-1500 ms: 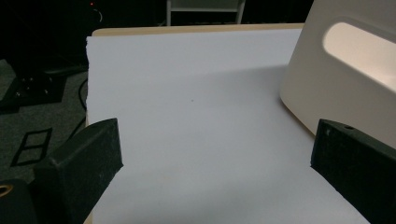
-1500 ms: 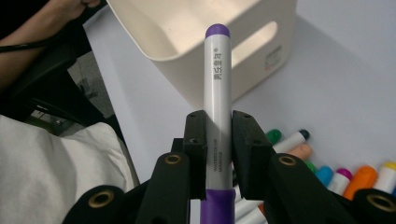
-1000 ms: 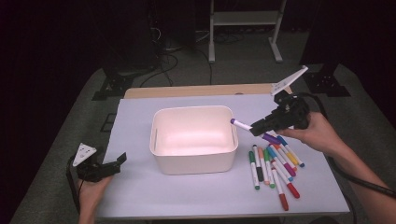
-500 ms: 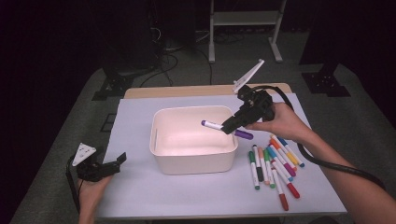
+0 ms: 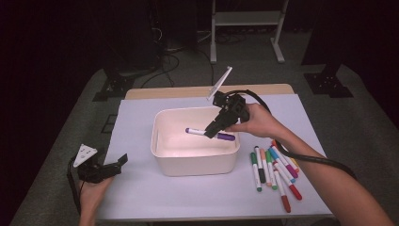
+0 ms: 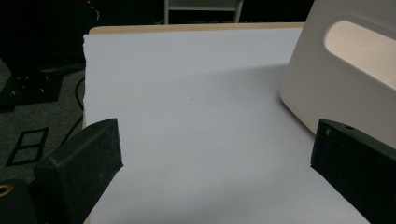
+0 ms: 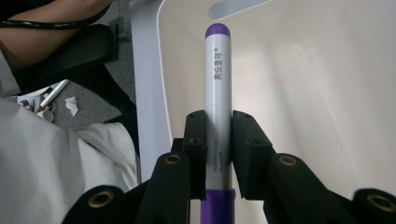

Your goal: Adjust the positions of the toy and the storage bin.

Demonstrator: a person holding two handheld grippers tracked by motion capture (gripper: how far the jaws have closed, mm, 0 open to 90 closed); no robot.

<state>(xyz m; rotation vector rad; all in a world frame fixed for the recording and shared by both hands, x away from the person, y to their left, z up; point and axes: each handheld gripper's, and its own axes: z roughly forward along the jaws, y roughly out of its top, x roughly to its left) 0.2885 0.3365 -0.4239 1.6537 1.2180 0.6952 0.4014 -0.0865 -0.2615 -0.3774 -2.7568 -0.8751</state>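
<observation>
A purple marker [image 5: 197,132] [image 7: 217,107] with a white barrel hangs level over the inside of the cream tub [image 5: 160,146]. My right gripper [image 5: 212,131] [image 7: 218,154] is shut on the marker's barrel, its pads pressing from both sides. In the right gripper view the tub's inner wall [image 7: 317,93] lies behind the marker. My left gripper [image 5: 117,163] [image 6: 215,163] rests open at the table's front left with nothing between its jaws; the tub's outer wall [image 6: 336,79] stands to its right.
Several coloured markers [image 5: 275,169] lie in a loose row on the white table [image 5: 136,193] right of the tub. A cable [image 5: 310,157] trails from the right gripper along the forearm. A metal stand [image 5: 244,19] rises beyond the table.
My right gripper has carried the purple marker leftward from above the marker row to over the tub's inside. The left gripper has stayed put.
</observation>
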